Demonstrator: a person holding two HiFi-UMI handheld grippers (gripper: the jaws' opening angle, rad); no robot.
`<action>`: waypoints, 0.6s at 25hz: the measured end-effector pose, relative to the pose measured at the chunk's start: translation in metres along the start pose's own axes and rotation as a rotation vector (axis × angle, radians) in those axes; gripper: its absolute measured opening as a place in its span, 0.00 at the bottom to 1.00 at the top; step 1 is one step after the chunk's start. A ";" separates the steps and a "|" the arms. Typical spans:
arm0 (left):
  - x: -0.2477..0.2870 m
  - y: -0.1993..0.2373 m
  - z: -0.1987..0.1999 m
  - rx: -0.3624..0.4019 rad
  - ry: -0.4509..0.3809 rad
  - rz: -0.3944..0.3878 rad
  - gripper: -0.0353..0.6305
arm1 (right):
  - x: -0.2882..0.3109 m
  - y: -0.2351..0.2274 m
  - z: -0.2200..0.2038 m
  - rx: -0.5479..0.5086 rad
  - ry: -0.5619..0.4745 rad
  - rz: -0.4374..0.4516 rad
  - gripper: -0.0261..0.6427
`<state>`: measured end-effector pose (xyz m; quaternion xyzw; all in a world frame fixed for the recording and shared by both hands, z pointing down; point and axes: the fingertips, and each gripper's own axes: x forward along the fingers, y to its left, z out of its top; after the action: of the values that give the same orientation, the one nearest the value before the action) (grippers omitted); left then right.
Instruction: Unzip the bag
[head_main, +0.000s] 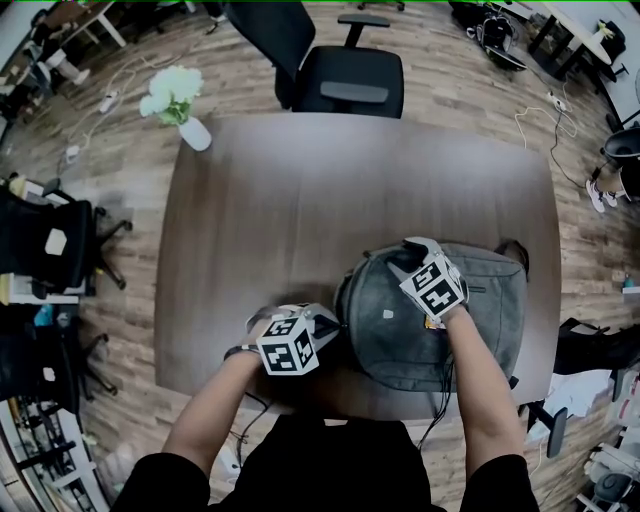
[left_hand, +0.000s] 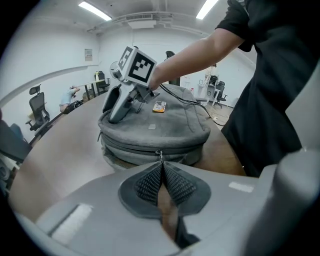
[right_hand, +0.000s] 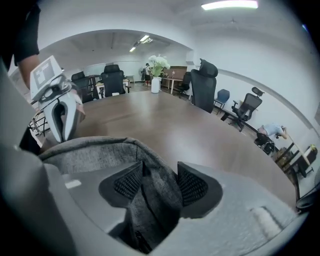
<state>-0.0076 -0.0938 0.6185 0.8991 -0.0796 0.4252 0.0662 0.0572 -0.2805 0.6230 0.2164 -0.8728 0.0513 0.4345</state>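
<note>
At the tips of the left gripper (left_hand: 161, 170), we find the zipper pull (left_hand: 160, 156) clamped; the right gripper (right_hand: 159, 182) pinches a soft fold of the bag (right_hand: 100, 152).

I can read nothing here: the small tag (head_main: 388, 313) on the bag (head_main: 480, 300) and the wall notice (left_hand: 88, 54) beyond the bag blur.

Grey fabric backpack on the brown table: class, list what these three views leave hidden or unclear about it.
Metal zip pull: left gripper view; its tab vanishes inside the shut left gripper.
Small orange item on top: left gripper view; too small to identify.
Fold clamped by the right gripper: right gripper view; strap or panel, unclear.
How far the zip of the grey fabric backpack is open: head view; both grippers sit over it.
</note>
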 end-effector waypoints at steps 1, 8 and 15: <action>0.000 -0.007 -0.001 -0.004 -0.002 -0.007 0.09 | 0.001 -0.002 0.000 0.017 0.001 -0.011 0.37; 0.005 -0.039 0.001 -0.032 -0.026 -0.040 0.10 | 0.011 -0.022 0.003 0.151 -0.009 -0.113 0.36; 0.009 -0.053 0.009 -0.069 -0.071 -0.026 0.11 | 0.011 -0.034 0.000 0.264 -0.006 -0.175 0.36</action>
<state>0.0154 -0.0447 0.6174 0.9117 -0.0848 0.3893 0.0997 0.0663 -0.3148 0.6283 0.3471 -0.8375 0.1270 0.4025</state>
